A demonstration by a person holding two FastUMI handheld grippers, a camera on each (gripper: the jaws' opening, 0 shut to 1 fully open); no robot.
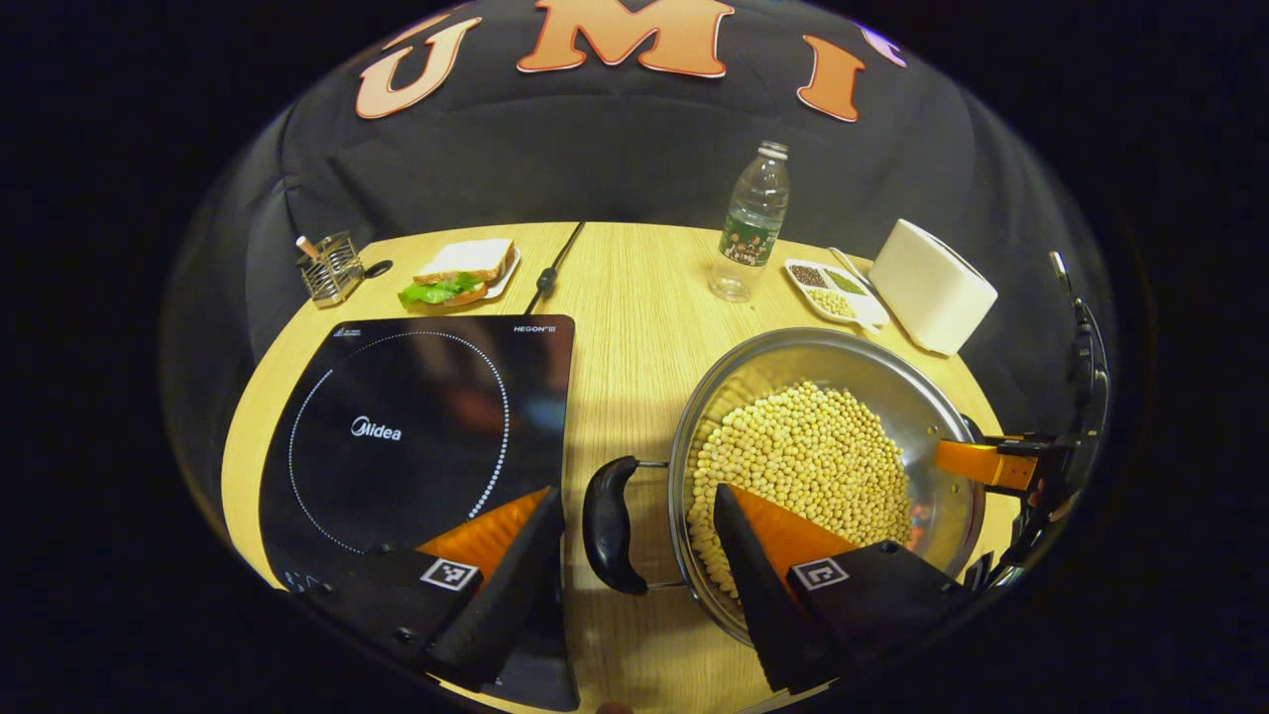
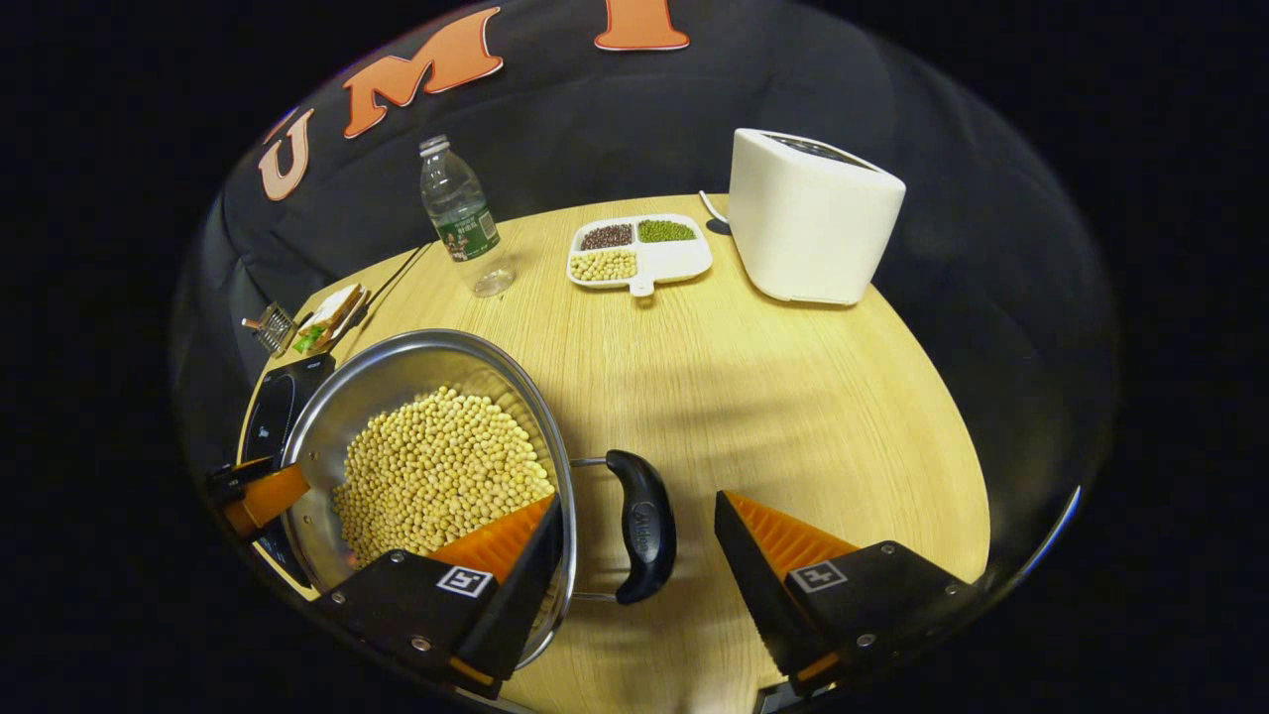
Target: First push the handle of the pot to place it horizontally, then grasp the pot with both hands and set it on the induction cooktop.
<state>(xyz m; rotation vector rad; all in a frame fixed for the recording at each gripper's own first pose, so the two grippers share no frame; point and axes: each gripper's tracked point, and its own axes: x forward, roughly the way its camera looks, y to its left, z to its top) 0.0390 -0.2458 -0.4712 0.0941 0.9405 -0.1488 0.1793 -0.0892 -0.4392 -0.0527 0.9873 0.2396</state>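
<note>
Left gripper fingers hide part of the pot rim.

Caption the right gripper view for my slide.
Open right gripper straddles the black side handle of the steel pot of soybeans.

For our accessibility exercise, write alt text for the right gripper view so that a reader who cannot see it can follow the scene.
An open gripper straddles the black side handle of a steel pot full of soybeans on a wooden table. Behind stand a water bottle, a divided dish of beans and a white appliance.
</note>
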